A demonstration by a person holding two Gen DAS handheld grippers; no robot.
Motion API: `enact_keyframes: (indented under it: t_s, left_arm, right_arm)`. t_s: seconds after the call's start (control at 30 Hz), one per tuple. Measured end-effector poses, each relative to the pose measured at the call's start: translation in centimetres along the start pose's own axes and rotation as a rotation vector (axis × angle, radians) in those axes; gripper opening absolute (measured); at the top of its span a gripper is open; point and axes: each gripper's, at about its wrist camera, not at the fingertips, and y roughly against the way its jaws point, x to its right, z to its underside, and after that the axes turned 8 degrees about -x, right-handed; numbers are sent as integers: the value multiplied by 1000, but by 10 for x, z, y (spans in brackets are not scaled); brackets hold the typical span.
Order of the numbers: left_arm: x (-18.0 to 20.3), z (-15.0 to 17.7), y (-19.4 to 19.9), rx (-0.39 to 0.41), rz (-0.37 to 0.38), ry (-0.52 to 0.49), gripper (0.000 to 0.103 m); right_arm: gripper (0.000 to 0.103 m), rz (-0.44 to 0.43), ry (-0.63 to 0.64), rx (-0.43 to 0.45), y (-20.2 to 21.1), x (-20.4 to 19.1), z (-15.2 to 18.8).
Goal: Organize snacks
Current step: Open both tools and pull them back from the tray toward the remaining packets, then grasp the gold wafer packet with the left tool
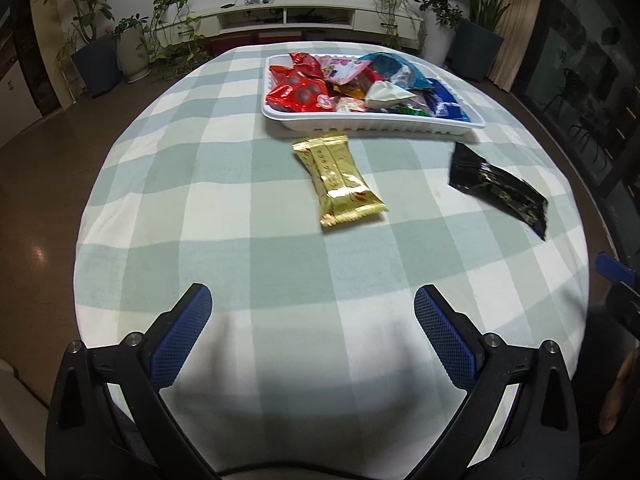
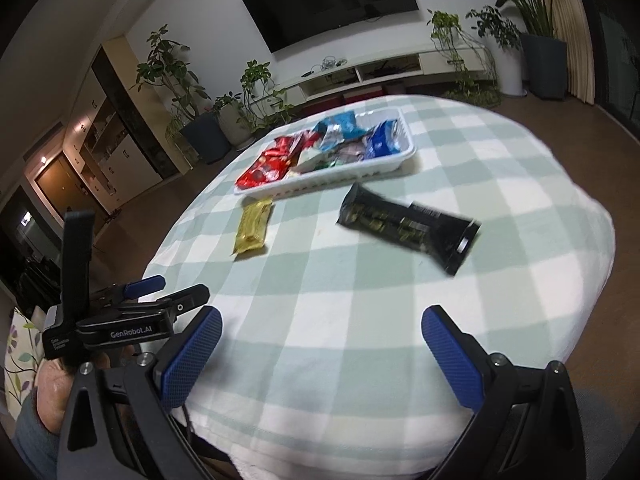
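A white tray holding several colourful snack packets sits at the far side of the table; it also shows in the right wrist view. A gold snack packet lies just in front of it, also seen in the right wrist view. A black snack packet lies to the right, shown in the right wrist view. My left gripper is open and empty above the table's near edge. My right gripper is open and empty, well short of the black packet. The left gripper body shows at the left.
The table has a green and white checked cloth. Behind it stand potted plants, a low white TV cabinet and a wall TV. Glass doors are at the right.
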Motion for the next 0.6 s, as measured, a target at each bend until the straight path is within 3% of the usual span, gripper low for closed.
enact_keyframes:
  t_s: [0.13, 0.47, 0.6]
  left_arm:
    - [-5, -31, -13, -4, -28, 32, 103]
    - [9, -103, -76, -108, -26, 51, 100]
    - [15, -108, -93, -121, -42, 18, 82]
  right_arm:
    - [102, 34, 28, -16, 1, 11, -18]
    - [97, 140, 177, -122, -25, 18, -57]
    - [97, 145, 203, -129, -30, 15, -59]
